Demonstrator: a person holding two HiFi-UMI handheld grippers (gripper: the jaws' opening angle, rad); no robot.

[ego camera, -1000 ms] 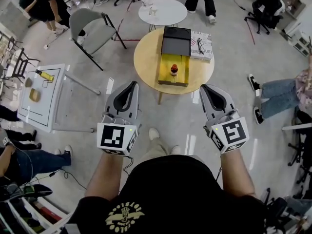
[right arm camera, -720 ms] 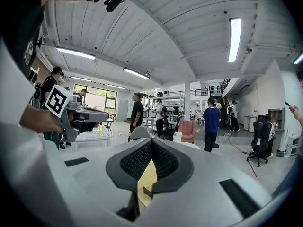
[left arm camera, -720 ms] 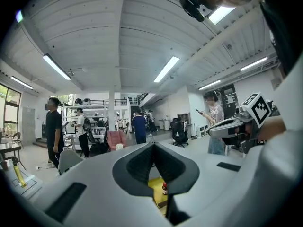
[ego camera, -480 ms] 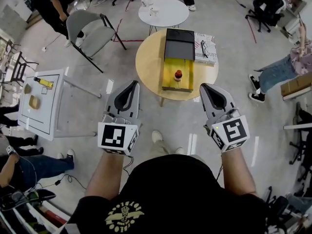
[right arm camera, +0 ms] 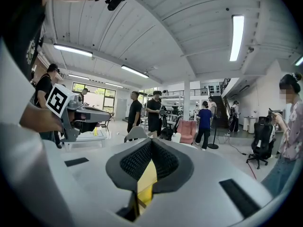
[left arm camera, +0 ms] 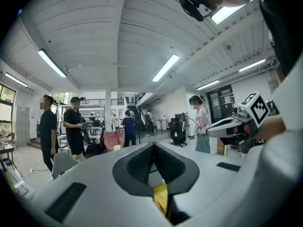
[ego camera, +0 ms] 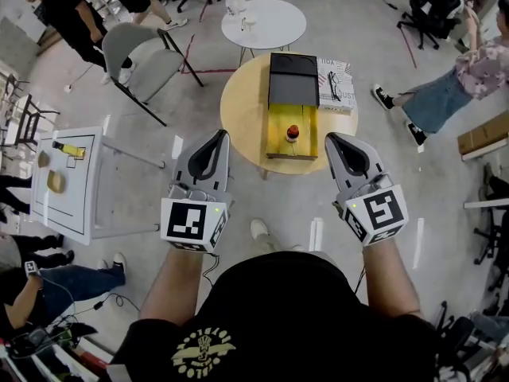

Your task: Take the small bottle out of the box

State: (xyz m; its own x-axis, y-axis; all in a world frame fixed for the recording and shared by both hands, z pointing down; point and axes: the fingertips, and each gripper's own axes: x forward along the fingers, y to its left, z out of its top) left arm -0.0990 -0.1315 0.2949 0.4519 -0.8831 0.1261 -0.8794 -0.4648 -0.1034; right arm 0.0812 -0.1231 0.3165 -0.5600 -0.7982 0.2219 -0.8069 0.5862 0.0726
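Note:
The open box [ego camera: 291, 138] with a yellow inside lies on the round wooden table [ego camera: 238, 110], its black lid [ego camera: 293, 78] folded back at the far end. The small bottle [ego camera: 293, 132] with a red cap stands inside the box. My left gripper [ego camera: 220, 134] and right gripper [ego camera: 331, 137] are held side by side over the floor, just short of the table's near edge. Both are shut with nothing between the jaws. In the left gripper view the left gripper [left arm camera: 154, 144] points level across the room, as does the right gripper [right arm camera: 150, 141] in its own view.
A magazine with glasses [ego camera: 335, 76] lies beside the box. Behind stand a white round table [ego camera: 264, 21] and a grey folding chair [ego camera: 131, 50]. A white square table [ego camera: 75, 177] is at the left. Several people stand around, one at the right [ego camera: 445, 86].
The round table and box have drawn slightly nearer to both grippers, which keep their pose and stay shut. People in the background have walked to new spots.

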